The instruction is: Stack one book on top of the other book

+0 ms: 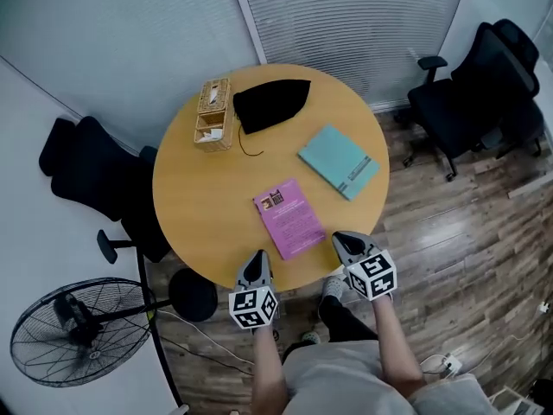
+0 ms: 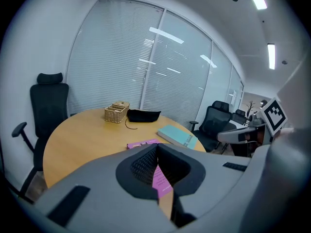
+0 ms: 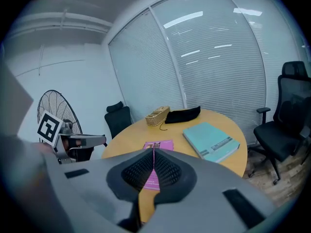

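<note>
Head view: a round wooden table (image 1: 190, 188) fills the middle of the frame, seen from above. A purple book (image 1: 289, 218) lies flat near the table's lower edge. A teal book (image 1: 339, 161) lies flat up and to the right of it, clearly apart from it. At the table's upper part, a wicker basket (image 1: 214, 114) stands just left of a black pouch (image 1: 270, 104). The left gripper (image 1: 257, 258) sits at the table's lower rim, just left of the purple book's lower end. The right gripper (image 1: 344, 239) sits at the rim just right of that book. Neither touches a book. A black office chair (image 1: 95, 180) stands at the left, another chair (image 1: 484, 93) at the upper right, and a floor fan (image 1: 73, 318) at the lower left.

Left gripper view: the left gripper (image 2: 156, 148) has its jaws pressed together with nothing held. Part of the purple book (image 2: 142, 143) shows on the table just above them, at frame centre. The teal book (image 2: 177, 136) lies to the right of it. The wicker basket (image 2: 116, 112) and black pouch (image 2: 143, 115) sit farther up the frame.

Right gripper view: the right gripper (image 3: 154, 154) also has its jaws closed on nothing. The purple book (image 3: 158, 145) lies just above them at centre. The teal book (image 3: 211, 141) is to the right, with bare table between the two books. The wicker basket (image 3: 158, 115) and black pouch (image 3: 182, 114) are above, and the floor fan (image 3: 53, 108) is at the left.
</note>
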{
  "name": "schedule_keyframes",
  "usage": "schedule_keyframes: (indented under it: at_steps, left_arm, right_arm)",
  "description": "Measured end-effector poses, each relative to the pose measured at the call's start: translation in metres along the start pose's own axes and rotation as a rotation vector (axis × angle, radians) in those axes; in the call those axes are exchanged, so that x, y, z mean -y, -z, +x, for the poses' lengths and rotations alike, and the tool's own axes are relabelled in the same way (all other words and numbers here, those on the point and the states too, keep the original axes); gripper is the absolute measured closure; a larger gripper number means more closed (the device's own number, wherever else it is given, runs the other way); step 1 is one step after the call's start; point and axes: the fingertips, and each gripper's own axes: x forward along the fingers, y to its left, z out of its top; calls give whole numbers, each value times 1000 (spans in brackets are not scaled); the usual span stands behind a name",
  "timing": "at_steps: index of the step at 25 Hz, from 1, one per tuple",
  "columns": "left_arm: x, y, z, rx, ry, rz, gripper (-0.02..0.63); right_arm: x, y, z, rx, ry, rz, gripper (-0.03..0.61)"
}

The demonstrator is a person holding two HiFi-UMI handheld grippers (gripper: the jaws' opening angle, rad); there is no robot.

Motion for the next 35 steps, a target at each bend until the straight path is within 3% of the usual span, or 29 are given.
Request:
schedule_keyframes:
  at_steps: [20,35]
  left_arm:
    - [-12,-11,15,-9,-57,9,584]
    - [-51,-12,77,-40,-72,-120,584]
  right_arm:
    - [17,-14,28,30,-41,71,555]
    - [28,-16,96,-58,-64,52,554]
